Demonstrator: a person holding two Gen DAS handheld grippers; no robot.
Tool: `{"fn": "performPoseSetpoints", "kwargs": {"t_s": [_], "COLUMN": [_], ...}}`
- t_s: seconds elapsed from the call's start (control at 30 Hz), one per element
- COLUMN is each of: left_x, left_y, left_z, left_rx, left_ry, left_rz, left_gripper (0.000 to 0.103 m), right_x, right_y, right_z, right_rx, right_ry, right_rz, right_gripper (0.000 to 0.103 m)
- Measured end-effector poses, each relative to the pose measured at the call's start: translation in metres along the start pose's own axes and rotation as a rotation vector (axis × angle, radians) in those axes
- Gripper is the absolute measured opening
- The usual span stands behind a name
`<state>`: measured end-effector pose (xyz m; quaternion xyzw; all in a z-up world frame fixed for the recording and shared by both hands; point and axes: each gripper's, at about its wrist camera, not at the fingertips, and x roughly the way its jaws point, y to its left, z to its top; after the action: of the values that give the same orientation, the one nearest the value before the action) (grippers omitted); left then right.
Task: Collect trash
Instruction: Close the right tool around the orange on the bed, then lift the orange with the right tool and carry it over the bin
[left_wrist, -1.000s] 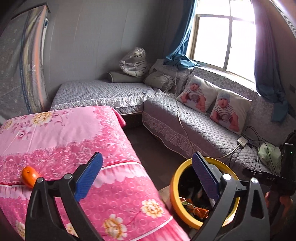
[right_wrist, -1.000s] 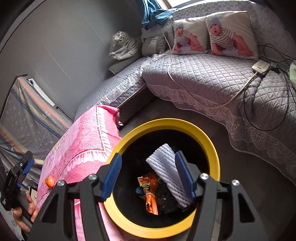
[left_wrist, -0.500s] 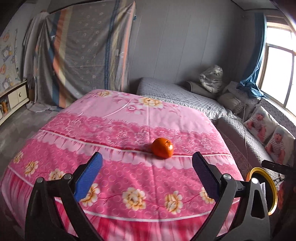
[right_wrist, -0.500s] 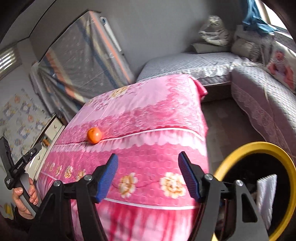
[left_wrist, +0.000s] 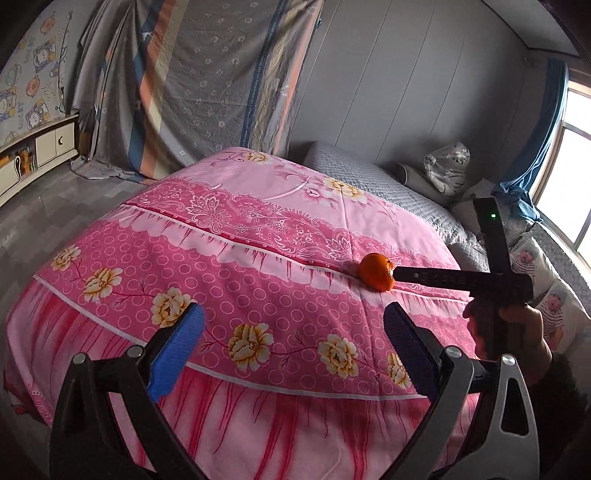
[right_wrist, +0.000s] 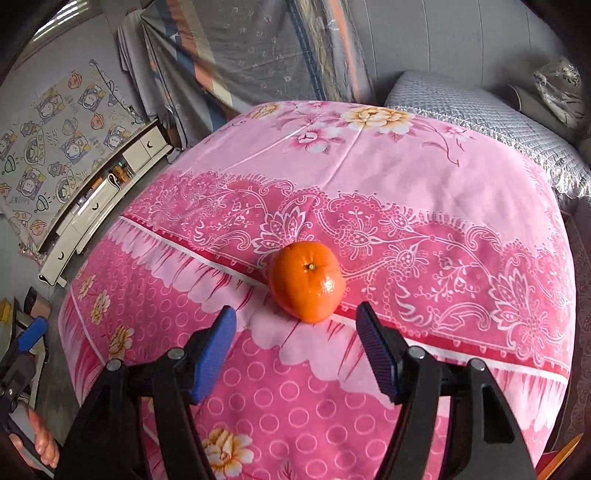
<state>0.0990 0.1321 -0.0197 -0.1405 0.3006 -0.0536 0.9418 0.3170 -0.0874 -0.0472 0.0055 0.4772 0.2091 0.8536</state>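
Both tongs stand with their jaws apart and nothing between the pads. Our right gripper (right_wrist: 295, 354) looks down on a bed draped in a pink floral cover (right_wrist: 424, 177), the biggest thing before us, and our left gripper (left_wrist: 293, 350) hangs off the cover's near edge, further back. On that cover, where the paler top meets the dotted band, sits an orange (right_wrist: 306, 280), stem scar up, resting free and touched by neither gripper.

What the next move turns on, we judge, is this: the orange lies straight ahead of our right gripper, just beyond its blue pads (right_wrist: 218, 350) and centred on the gap between them. Being nearly round, it offers no long axis to line up with. From the left wrist view the orange (left_wrist: 376, 272) sits up and off to the right, well apart from those pads, with the right-hand tool reaching in beside it. So the right hand is the nearer, and its gap looks wider than the fruit.
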Motion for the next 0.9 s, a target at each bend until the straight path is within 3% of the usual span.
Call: {"fn": "performPoseSetpoints", "kwargs": {"t_s": [0.2, 0.4, 0.6, 0.9], "left_x": [-0.004, 0.001, 0.001, 0.003], "left_y": [0.009, 0.019, 0.019, 0.007], "left_z": [0.000, -0.002, -0.003, -0.003], "left_rx": [0.023, 0.008, 0.008, 0.060], "left_ry": [-0.027, -0.015, -0.009, -0.006], "left_rz": [0.027, 0.020, 0.024, 0.084], "left_gripper": [0.093, 0.093, 0.093, 0.093], "right_x": [0.036, 0.054, 0.048, -0.023], "right_y": [-0.004, -0.007, 0.001, 0.001], "right_z": [0.014, 0.019, 0.017, -0.011], "right_rx": [0.009, 0.022, 0.001, 0.078], "right_ry": [0.043, 0.069, 0.059, 0.038], "right_rz": [-0.069, -0.073, -0.078, 0.159], "right_gripper": [0.064, 0.065, 0.043, 0.042]}}
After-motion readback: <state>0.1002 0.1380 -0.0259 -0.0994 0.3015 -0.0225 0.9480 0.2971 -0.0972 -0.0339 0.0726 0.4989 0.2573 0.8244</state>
